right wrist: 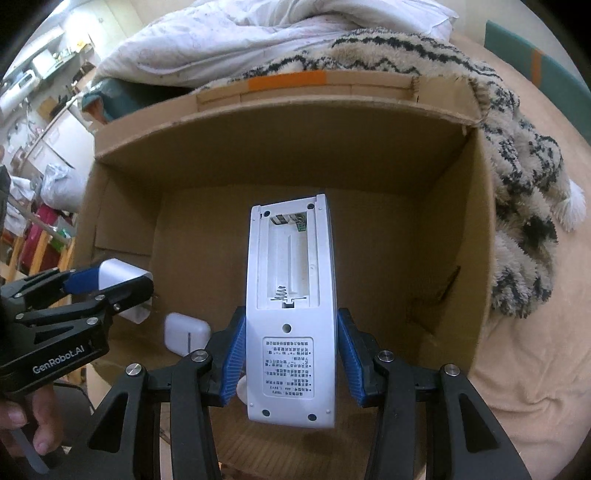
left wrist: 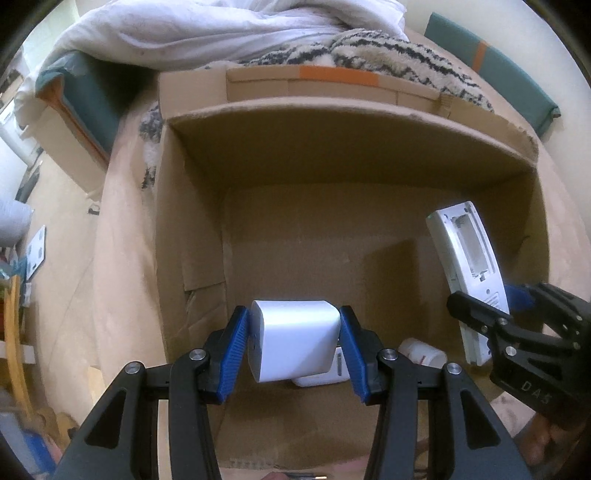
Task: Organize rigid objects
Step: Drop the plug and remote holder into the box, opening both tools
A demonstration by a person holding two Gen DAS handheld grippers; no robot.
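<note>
- Rumpled white bedding (left wrist: 207,33) is seen beyond an open corrugated cardboard box (left wrist: 332,147).
- Above its bare floor, a smooth white block (left wrist: 295,339) is clamped by the left gripper (left wrist: 293,347).
- A flat white remote (right wrist: 291,302), battery bay exposed, is gripped in the right gripper (right wrist: 291,358).

Cardboard box (left wrist: 332,155): matt brown corrugated board, rough torn rim. White block (left wrist: 295,339) and remote shell (right wrist: 291,295): smooth plastic, slight sheen. Tongs pads (left wrist: 232,354): ribbed blue plastic; blanket (right wrist: 517,184): shaggy fleece.

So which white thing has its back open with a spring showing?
The long white remote control in the right tongs: its battery bay is uncovered. The white plastic block is closed.
</note>
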